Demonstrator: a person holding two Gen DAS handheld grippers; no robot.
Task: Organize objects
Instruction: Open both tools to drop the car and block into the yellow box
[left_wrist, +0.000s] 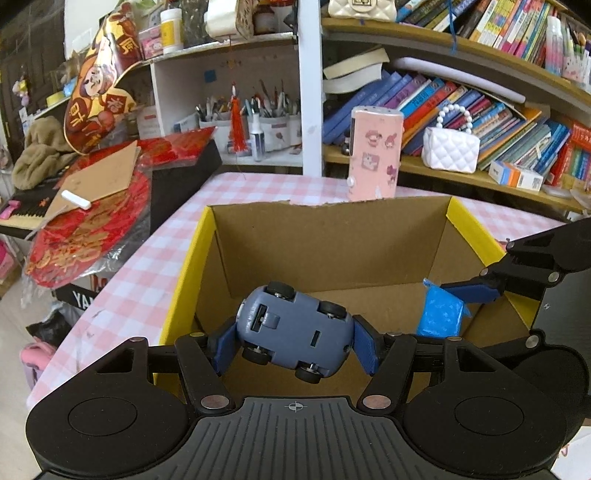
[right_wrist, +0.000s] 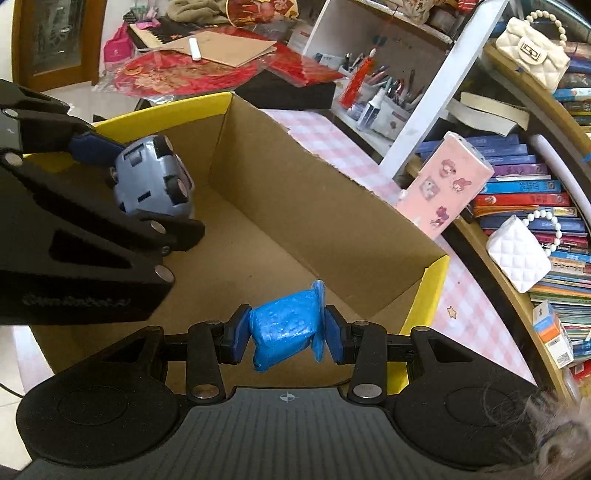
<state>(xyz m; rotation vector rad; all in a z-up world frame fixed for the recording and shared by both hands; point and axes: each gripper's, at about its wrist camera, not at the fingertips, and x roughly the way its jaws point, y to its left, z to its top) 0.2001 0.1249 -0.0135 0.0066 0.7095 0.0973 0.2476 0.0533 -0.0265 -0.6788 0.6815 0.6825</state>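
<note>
Currently both jaws are clamping: left gripper (left_wrist: 294, 338) on the toy car (left_wrist: 293, 328), right gripper (right_wrist: 286, 334) on the blue packet (right_wrist: 286, 326); they should be lowering nearer the cardboard box (left_wrist: 332, 236) floor before releasing

Box floor (left_wrist: 369, 299) partly hidden

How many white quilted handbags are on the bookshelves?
2. One white handbag with a bead handle sits on the lower shelf before the books; a cream handbag sits on the top shelf. Others may be hidden.
</note>
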